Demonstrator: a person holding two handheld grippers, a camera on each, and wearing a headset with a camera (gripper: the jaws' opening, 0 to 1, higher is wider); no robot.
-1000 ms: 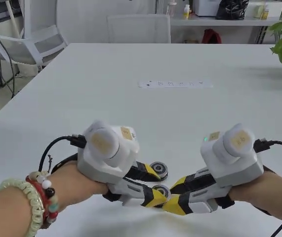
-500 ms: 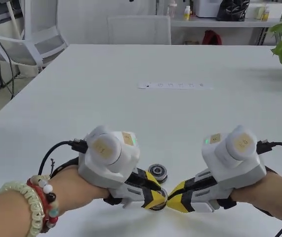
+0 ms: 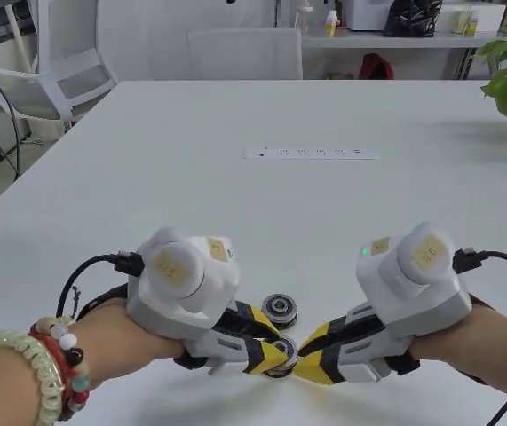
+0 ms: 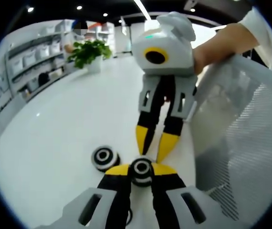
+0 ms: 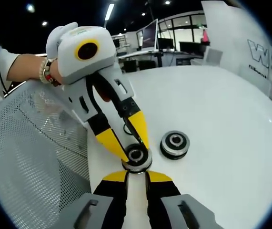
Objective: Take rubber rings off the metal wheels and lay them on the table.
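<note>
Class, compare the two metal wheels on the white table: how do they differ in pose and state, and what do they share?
The near wheel sits between the left gripper's jaws, the right gripper's jaws close to it; the far wheel lies free on the table, untouched. The near wheel is partly hidden by the jaws; the far wheel shows whole. Both are round, with dark rims and metal hubs.
</note>
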